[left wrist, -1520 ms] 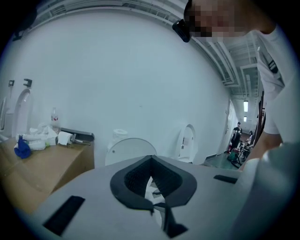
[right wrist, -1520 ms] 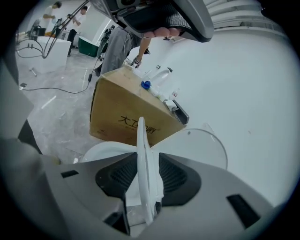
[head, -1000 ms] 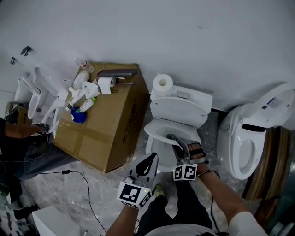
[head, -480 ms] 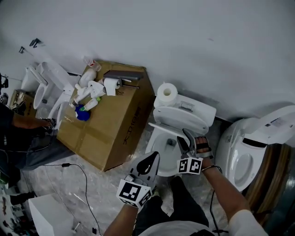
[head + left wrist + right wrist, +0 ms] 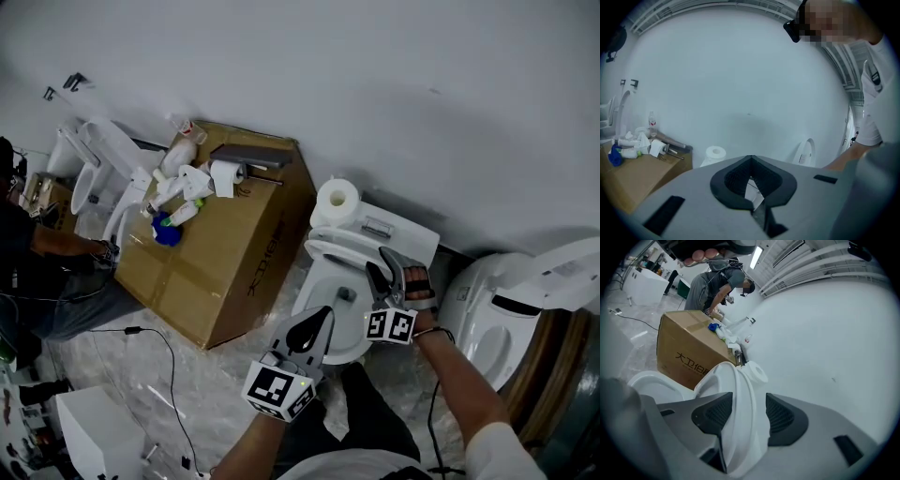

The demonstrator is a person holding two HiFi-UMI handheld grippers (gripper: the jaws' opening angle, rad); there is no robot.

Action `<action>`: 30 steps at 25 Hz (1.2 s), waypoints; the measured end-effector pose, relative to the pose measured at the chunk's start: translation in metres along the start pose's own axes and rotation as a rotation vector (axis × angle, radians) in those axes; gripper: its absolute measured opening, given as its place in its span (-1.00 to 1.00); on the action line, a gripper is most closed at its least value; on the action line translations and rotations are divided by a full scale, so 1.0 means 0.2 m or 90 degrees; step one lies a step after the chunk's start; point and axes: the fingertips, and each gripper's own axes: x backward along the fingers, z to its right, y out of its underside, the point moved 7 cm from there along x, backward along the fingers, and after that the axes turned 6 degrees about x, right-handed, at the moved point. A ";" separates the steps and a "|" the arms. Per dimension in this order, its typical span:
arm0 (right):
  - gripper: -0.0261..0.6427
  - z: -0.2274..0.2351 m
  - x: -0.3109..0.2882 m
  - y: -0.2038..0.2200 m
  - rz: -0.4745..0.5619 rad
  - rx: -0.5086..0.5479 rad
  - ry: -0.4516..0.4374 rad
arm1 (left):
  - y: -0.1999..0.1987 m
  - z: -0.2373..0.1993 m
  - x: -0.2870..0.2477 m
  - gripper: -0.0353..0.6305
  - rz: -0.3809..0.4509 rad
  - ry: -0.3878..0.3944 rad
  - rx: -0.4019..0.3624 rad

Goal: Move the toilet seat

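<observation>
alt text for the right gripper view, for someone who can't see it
A raised white plastic toilet seat stands between the black-padded jaws of the right gripper, which are opening. Behind it are a brown cardboard box, a white toilet paper roll and a plain white wall.

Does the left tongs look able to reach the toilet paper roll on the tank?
Probably yes. The left tongs hover shut by the bowl; the toilet paper roll stands uncovered on the tank's left end, though the raised seat lies partly between.
</observation>
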 end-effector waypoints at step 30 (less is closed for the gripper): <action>-0.56 0.41 0.46 -0.38 0.053 -0.391 0.029 | -0.15 0.07 0.12 -0.87 0.017 0.024 -0.001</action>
